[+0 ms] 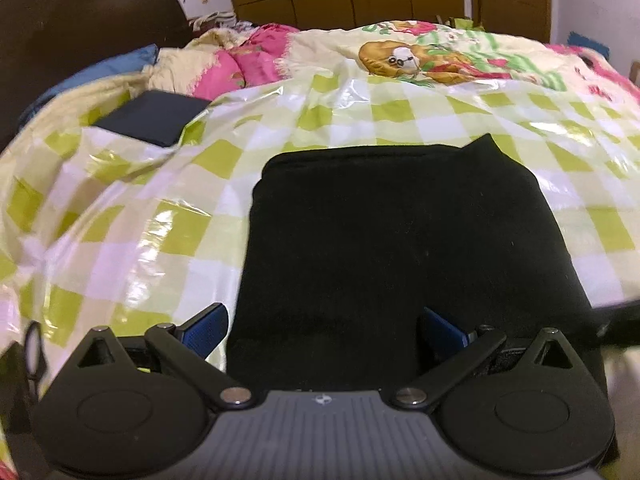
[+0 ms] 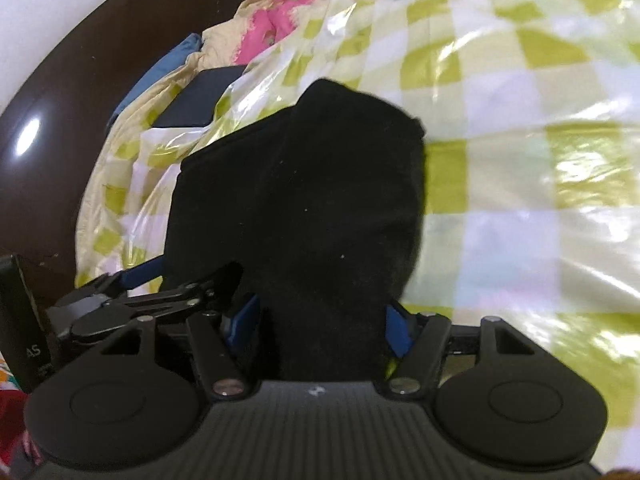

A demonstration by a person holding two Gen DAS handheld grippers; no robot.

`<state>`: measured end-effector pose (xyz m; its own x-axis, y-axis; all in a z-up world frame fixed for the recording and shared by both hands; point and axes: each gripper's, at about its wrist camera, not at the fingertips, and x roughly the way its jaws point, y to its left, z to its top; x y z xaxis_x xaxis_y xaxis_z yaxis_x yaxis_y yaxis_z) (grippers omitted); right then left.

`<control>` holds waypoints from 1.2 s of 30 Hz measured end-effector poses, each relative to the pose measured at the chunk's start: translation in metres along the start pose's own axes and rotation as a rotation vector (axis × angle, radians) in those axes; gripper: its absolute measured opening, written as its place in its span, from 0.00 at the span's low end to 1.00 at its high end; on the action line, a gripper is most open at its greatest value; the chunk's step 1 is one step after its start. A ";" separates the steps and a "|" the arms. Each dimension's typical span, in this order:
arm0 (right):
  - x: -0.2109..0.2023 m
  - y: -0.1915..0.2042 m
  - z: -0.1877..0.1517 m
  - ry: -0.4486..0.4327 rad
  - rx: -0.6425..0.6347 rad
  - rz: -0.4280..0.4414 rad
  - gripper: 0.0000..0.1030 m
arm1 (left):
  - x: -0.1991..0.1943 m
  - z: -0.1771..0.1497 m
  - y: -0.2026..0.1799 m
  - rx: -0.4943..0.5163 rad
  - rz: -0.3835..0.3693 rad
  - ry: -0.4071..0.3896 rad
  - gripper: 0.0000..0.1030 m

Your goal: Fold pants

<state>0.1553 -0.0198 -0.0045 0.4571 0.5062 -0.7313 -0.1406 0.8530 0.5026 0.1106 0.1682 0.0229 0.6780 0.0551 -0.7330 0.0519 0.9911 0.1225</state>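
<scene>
We see a bed [image 1: 120,240] covered in a glossy green-and-white checked sheet [image 1: 400,112], and at the centre of the frame lie the black pants [image 1: 400,240] folded into a compact block with one corner poking up at its far right. At the upper left sits a small dark folded item [image 1: 152,118]. Our left claw [image 1: 324,326] stands open at the pants' near edge, while our right claw [image 2: 322,328] has its blue fingers [image 2: 400,334] spread either side of bunched cloth, not clamped.

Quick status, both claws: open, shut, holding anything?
Left claw: open, straddling the black pants edge.
Right claw: open around the pants; no clamp visible.
</scene>
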 end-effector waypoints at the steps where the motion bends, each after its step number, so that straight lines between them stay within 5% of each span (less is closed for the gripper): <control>1: -0.009 0.005 -0.004 -0.025 -0.019 -0.019 0.65 | -0.004 -0.003 -0.002 0.020 0.006 -0.003 1.00; 5: -0.043 0.036 -0.027 -0.108 -0.090 -0.038 0.65 | -0.020 -0.014 -0.010 0.027 0.002 0.000 1.00; 17: -0.069 0.063 -0.086 -0.069 -0.024 -0.085 0.65 | -0.071 -0.057 -0.013 0.075 -0.064 0.034 1.00; 23: -0.076 0.080 -0.098 -0.073 -0.084 -0.058 0.65 | -0.079 -0.069 -0.005 0.012 -0.108 0.072 1.00; 36: -0.080 0.076 -0.100 -0.086 -0.056 -0.064 0.67 | -0.093 -0.074 -0.013 0.009 -0.065 -0.001 1.00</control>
<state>0.0199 0.0178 0.0461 0.5399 0.4400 -0.7176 -0.1568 0.8902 0.4278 -0.0073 0.1592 0.0403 0.6737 -0.0090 -0.7390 0.1019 0.9915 0.0808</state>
